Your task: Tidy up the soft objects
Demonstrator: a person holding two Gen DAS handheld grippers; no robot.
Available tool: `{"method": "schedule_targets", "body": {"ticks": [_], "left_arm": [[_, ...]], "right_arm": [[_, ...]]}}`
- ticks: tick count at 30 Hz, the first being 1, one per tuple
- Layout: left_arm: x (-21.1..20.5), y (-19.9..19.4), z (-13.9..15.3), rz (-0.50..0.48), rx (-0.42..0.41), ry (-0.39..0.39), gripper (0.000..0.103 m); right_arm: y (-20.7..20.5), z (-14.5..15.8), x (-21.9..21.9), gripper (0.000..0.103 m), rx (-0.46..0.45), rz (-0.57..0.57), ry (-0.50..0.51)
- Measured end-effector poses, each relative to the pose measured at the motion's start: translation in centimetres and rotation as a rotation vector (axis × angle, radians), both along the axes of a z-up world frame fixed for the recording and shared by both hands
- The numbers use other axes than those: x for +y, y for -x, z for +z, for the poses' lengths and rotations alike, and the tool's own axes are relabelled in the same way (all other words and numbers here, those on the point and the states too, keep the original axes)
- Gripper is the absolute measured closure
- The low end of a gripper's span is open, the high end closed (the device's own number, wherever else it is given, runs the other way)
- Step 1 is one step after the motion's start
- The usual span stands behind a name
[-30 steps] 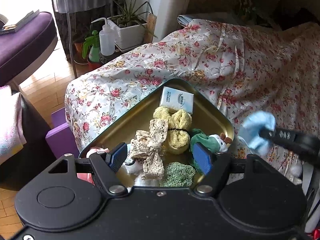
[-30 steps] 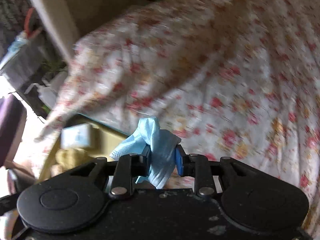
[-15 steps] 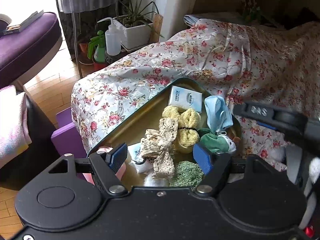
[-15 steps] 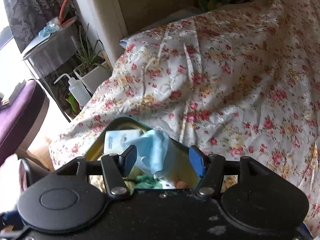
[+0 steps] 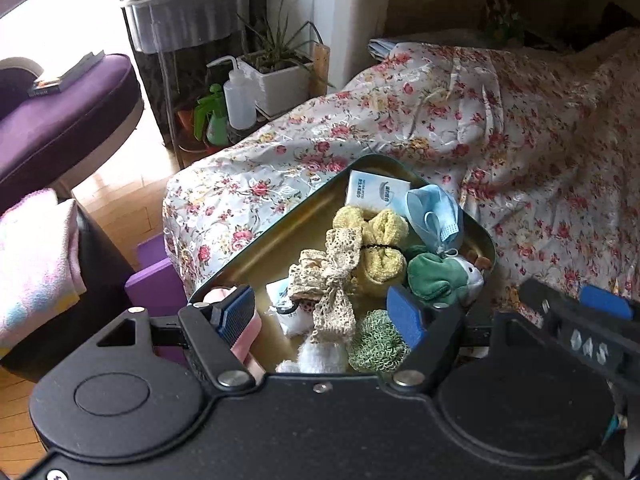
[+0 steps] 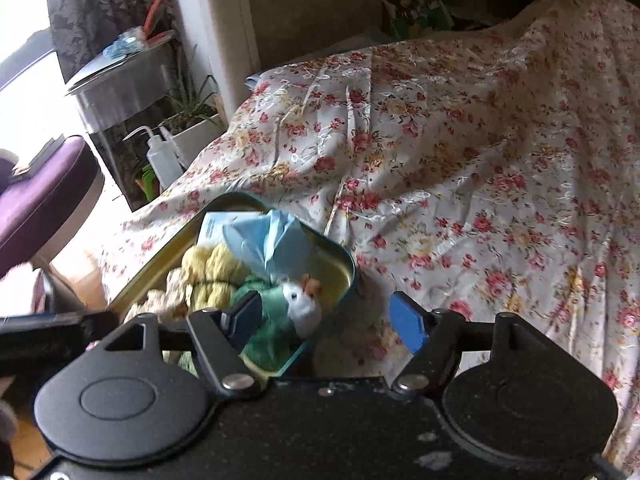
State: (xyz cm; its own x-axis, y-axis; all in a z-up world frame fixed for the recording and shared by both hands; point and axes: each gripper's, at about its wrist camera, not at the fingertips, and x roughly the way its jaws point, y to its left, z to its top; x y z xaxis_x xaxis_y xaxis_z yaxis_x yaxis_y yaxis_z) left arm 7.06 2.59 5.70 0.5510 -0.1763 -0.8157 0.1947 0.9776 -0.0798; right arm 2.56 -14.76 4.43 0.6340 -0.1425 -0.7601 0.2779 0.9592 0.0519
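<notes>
My blue mask (image 5: 434,216) lay in the tin (image 5: 478,236) at one o'clock among the other softs; both my left gripper (image 5: 324,314) and right gripper (image 6: 326,318) stood apart, empty; nothing loose remained on the bedspread (image 6: 460,168).

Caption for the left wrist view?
Open left gripper over a tin of soft things, blue face mask inside.

A potted plant (image 5: 276,68) and white squeeze bottle (image 5: 238,98) stand beside the floral bedspread (image 5: 520,140) — a book, perhaps (image 5: 66,76), on the purple seat (image 5: 60,120).
</notes>
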Motion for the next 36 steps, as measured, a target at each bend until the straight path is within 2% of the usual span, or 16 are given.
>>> {"method": "schedule_targets", "body": {"ticks": [3,7,12,17,21,36], "left_arm": [[-0.2,1.3,-0.6,0.030,-0.038,-0.029,0.029],[-0.4,3.2,-2.3,0.058,-0.071,-0.075,0.029],[-0.4,4.3,-4.0,0.058,-0.038,-0.079,0.029],[-0.8,4.7,-3.8,0.035,-0.036,-0.069,0.028],[-1.0,5.2,-3.5,0.020,-0.050,-0.067,0.020],[-0.6,5.2,-3.8,0.032,-0.042,-0.078,0.019]], "right_arm": [[1.8,0.1,0.4,0.027,-0.018,0.018,0.039],[3.4,-0.2,0.7,0.025,-0.036,0.035,0.077],[4.0,-1.3,0.1,0.023,-0.014,0.036,0.045],[4.0,-1.6,0.3,0.023,-0.007,0.044,0.041],[4.2,-1.4,0.6,0.019,-0.016,0.051,0.037],[4.1,-1.8,1.3,0.018,0.002,0.070,0.047]]}}
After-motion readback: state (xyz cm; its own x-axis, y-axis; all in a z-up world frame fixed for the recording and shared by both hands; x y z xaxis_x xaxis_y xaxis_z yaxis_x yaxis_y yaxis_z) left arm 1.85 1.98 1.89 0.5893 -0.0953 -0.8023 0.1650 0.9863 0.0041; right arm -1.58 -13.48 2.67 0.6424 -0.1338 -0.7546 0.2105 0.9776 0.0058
